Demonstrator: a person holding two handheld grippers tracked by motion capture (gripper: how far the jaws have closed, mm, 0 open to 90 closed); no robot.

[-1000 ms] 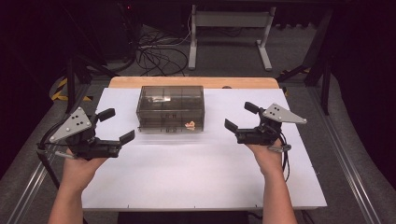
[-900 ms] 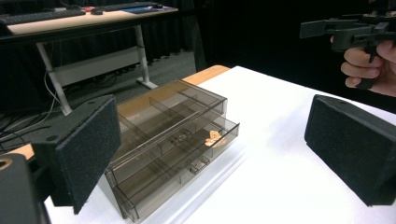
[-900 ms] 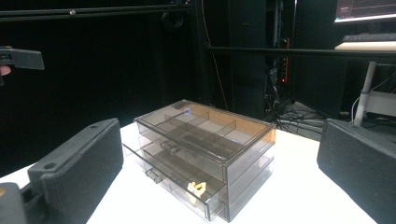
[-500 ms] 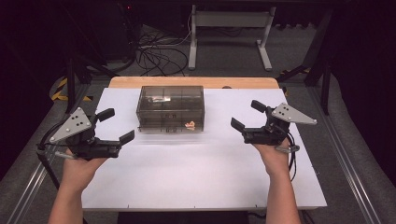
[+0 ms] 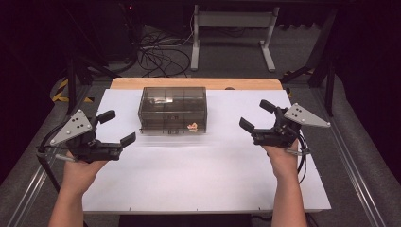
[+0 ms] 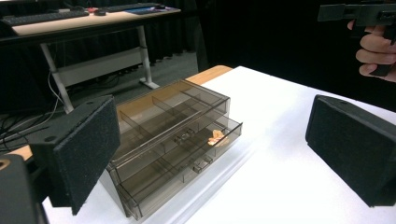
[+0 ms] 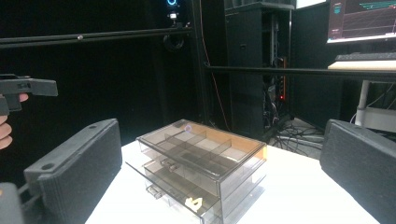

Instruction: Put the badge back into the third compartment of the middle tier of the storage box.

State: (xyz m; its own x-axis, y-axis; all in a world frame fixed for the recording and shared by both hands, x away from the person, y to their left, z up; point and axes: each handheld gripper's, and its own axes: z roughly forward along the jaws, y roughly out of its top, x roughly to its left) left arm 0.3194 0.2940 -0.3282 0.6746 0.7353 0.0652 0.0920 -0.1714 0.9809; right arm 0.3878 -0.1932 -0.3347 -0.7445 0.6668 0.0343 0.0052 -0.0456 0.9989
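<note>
A clear plastic drawer box [image 5: 173, 109] stands at upper centre of the high view, on the white table [image 5: 203, 184], its lower drawer slightly out with a small orange item [image 5: 192, 126] inside. The left gripper [image 5: 112, 127] at left and the right gripper [image 5: 256, 116] at right both gape wide, empty, well apart from the box. Judged light, rigid, smooth and prone to sliding; best taken by a drawer's small front handle [image 6: 201, 164] while the other gripper steadies the shell.
</note>
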